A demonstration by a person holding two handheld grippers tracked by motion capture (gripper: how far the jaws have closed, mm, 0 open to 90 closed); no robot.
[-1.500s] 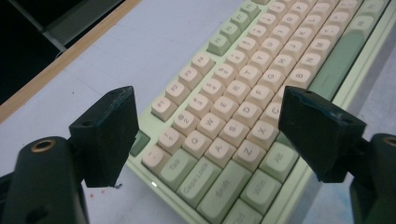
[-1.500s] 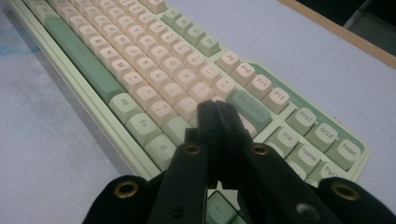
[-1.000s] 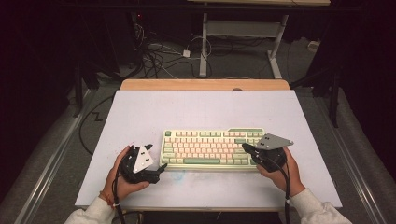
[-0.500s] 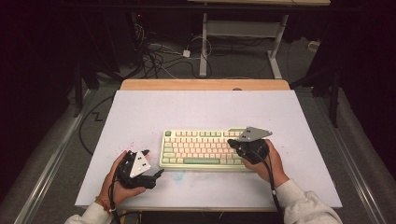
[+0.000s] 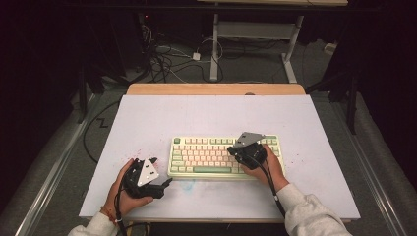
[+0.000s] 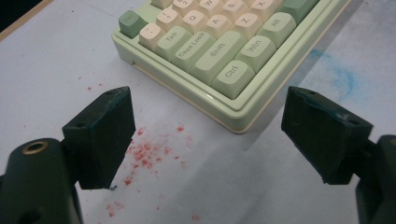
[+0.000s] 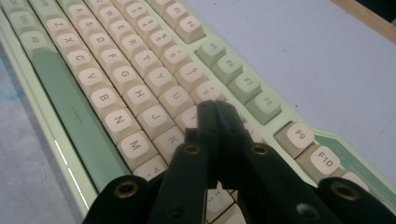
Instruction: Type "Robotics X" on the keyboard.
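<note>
A pale green and cream keyboard (image 5: 211, 156) lies on the white table top, near the front middle. My right gripper (image 5: 231, 152) is over the keyboard's right half, pointing left, with its jaws shut and nothing between them. In the right gripper view its closed tips (image 7: 215, 109) sit just above the keys to the right of U and J on the keyboard (image 7: 116, 93); I cannot tell whether they touch. My left gripper (image 5: 163, 171) rests low beside the keyboard's front left corner. Its jaws stand wide open around bare table (image 6: 224, 135), just short of the Ctrl corner of the keyboard (image 6: 210, 46).
The white table top (image 5: 206, 115) has red specks (image 6: 142, 156) near the left gripper and a blue smudge (image 6: 343, 77) by the keyboard's front edge. A wooden strip (image 5: 216, 89) runs along the far edge. Cables and a desk frame (image 5: 255, 34) lie on the floor beyond.
My right gripper has slid left from the keyboard's right end to over its keys, still shut. The left gripper has stayed where it was.
</note>
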